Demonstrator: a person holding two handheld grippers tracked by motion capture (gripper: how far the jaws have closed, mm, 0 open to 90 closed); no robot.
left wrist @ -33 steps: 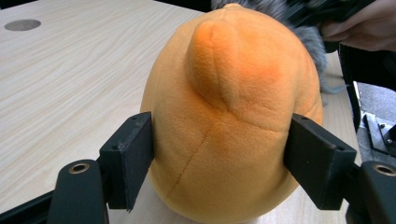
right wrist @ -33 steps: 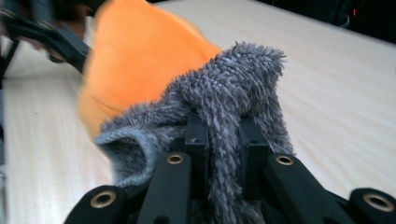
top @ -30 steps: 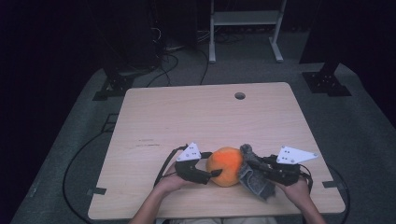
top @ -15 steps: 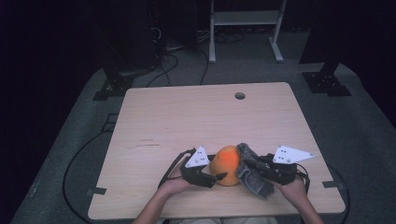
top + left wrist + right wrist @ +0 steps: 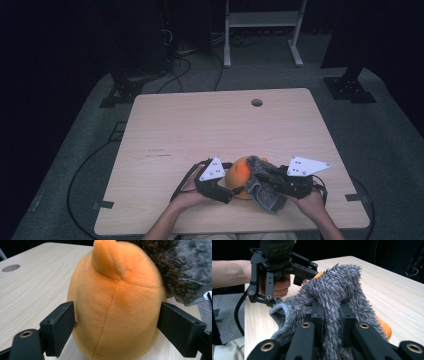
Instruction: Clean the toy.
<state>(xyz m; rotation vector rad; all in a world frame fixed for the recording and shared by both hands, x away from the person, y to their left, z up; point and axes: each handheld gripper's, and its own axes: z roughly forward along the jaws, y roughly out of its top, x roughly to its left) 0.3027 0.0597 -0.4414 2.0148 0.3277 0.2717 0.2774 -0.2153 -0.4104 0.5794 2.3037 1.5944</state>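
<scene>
Nearby, left gripper jaws clamped on orange plush, right gripper jaws clamped on grey sock.

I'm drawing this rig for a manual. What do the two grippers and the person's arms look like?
Both are black. The left gripper and right gripper each carry a pale three-cornered plate with small dark dots on top. The jaws are flat rectangular black blocks on linkage arms with brass-coloured pivot rings. A black cable trails from each. The forearms are bare, with no sleeves in view.
</scene>
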